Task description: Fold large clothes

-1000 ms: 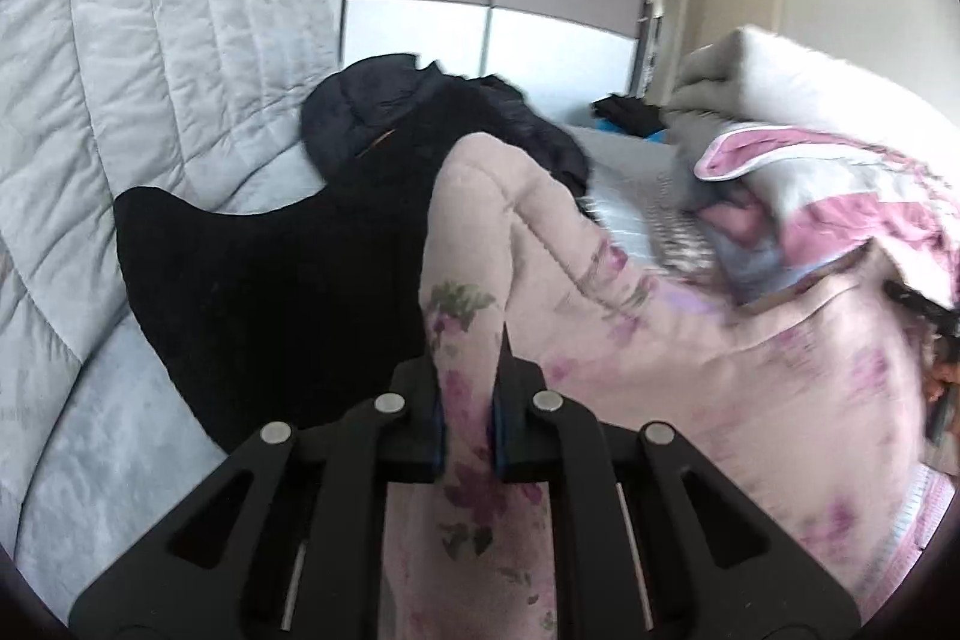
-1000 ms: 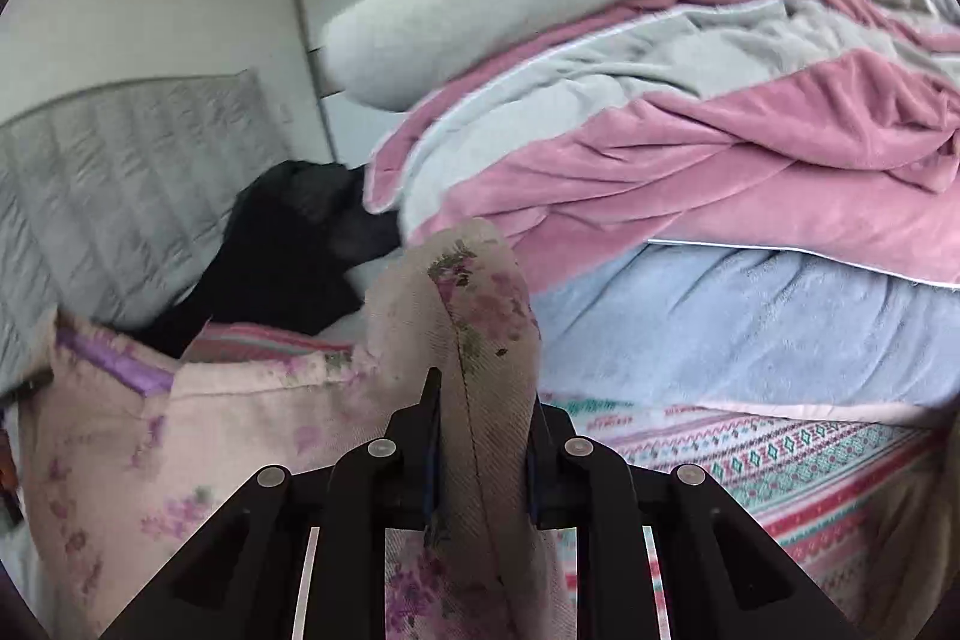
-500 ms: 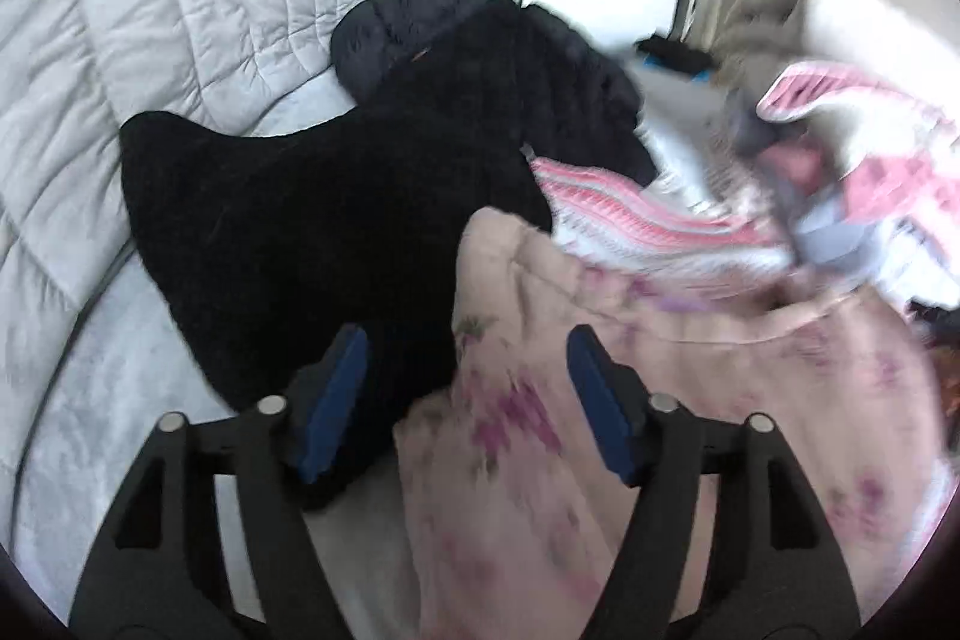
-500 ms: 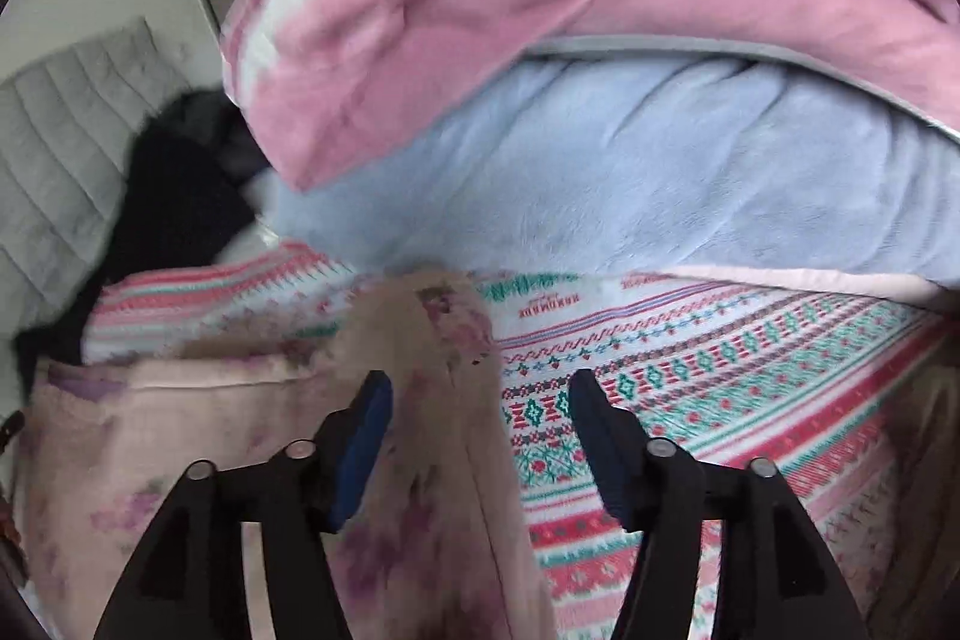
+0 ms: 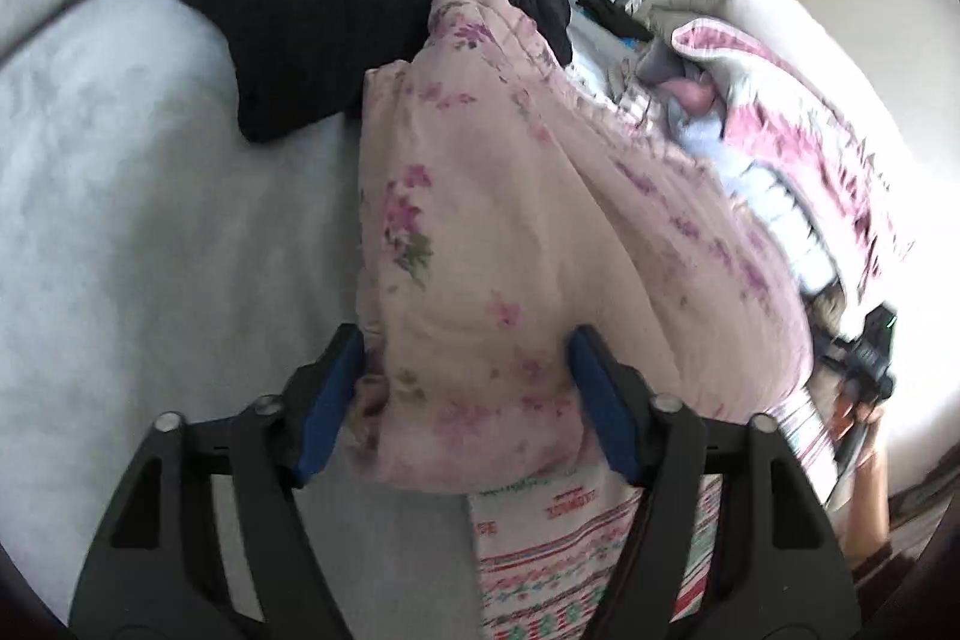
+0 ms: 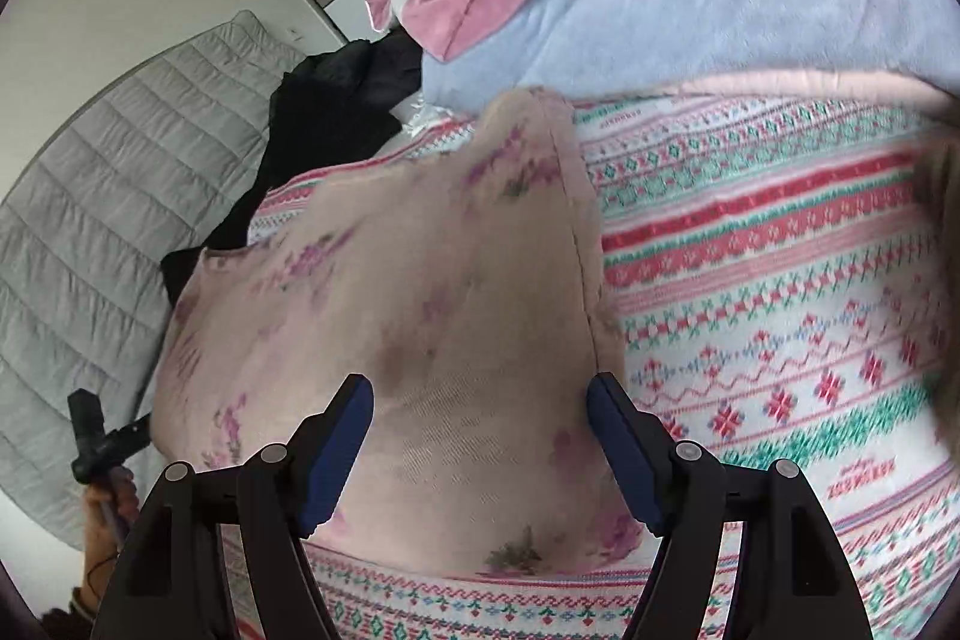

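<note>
Left claw (image 5: 468, 388) and right claw (image 6: 480, 436) both spread wide, angled down over the floral garment (image 5: 510, 232), gripping nothing.

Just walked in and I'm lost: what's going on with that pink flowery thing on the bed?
A person with a gripper in each hand is folding laundry. The pink floral garment lies bunched on the patterned striped blanket. The left gripper and the right gripper are both open around its near edge, gripping nothing. A black garment lies beyond it.

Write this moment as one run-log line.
left gripper: open | right gripper: open | pink floral garment: released, lying on patterned blanket | next: likely regrasp
</note>
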The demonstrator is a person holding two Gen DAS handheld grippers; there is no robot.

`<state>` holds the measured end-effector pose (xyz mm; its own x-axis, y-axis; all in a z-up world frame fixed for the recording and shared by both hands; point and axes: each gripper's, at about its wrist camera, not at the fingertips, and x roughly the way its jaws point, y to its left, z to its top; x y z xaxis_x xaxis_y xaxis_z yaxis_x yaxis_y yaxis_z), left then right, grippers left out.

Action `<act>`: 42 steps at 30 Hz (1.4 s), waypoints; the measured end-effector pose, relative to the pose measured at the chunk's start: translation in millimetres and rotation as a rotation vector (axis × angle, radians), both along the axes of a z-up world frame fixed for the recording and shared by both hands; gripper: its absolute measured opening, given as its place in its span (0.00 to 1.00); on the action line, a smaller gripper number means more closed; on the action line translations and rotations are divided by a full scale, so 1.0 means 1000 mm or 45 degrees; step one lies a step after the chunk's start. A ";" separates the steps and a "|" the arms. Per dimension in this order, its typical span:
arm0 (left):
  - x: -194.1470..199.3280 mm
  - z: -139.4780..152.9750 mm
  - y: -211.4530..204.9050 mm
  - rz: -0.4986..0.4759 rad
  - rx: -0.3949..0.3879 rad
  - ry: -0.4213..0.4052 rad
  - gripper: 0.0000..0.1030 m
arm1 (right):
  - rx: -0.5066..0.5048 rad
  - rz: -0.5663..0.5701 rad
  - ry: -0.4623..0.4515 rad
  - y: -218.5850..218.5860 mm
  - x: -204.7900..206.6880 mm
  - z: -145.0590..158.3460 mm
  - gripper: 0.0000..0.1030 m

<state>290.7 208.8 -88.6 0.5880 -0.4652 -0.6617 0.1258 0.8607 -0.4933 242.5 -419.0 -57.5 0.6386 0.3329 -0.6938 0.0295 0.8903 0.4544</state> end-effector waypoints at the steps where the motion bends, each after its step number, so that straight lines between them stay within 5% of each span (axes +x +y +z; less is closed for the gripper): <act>1: -0.001 0.004 -0.001 0.007 -0.019 -0.022 0.36 | 0.048 -0.012 0.020 0.000 0.001 0.000 0.54; 2: -0.003 0.011 -0.004 0.010 -0.032 -0.060 0.08 | 0.071 -0.025 0.032 0.003 0.004 0.003 0.25; 3: -0.005 0.018 -0.006 -0.005 -0.066 -0.078 0.10 | 0.071 -0.037 0.024 0.002 0.003 0.007 0.16; 7: -0.014 0.048 -0.019 0.056 0.072 -0.229 0.10 | 0.070 -0.100 -0.115 -0.002 -0.003 0.033 0.11; 12: -0.004 0.006 -0.034 0.087 0.420 -0.070 0.13 | -0.572 -0.229 0.072 0.017 0.000 0.006 0.04; 15: -0.015 0.017 -0.035 0.152 0.454 -0.107 0.29 | -0.377 -0.230 0.058 0.004 -0.014 0.005 0.05; 17: -0.018 0.030 -0.037 0.185 0.480 -0.091 0.39 | -0.362 -0.251 0.027 0.001 -0.024 0.013 0.07; 20: -0.022 0.048 -0.046 0.221 0.523 -0.079 0.72 | -0.361 -0.276 0.011 0.009 -0.035 0.030 0.17; 22: -0.031 0.057 -0.050 0.241 0.525 -0.081 0.82 | -0.359 -0.276 -0.006 0.021 -0.040 0.038 0.39; 24: -0.038 0.066 -0.064 0.253 0.548 -0.046 0.90 | -0.374 -0.267 -0.039 0.042 -0.043 0.048 0.75; 25: -0.040 0.069 -0.071 0.253 0.557 -0.028 0.92 | -0.383 -0.255 -0.060 0.052 -0.048 0.053 0.80; 31: -0.072 0.079 -0.129 0.288 0.682 -0.025 0.99 | -0.504 -0.214 -0.034 0.121 -0.060 0.063 0.87; 42: -0.096 0.047 -0.183 0.235 0.687 0.001 0.99 | -0.651 -0.093 0.020 0.187 -0.086 0.023 0.88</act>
<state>194.4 25.9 -41.7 0.6271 0.0495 -0.7774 -0.0510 0.9984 0.0224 156.4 -232.4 -34.5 0.6359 -0.0964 -0.7657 0.1031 0.9939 -0.0394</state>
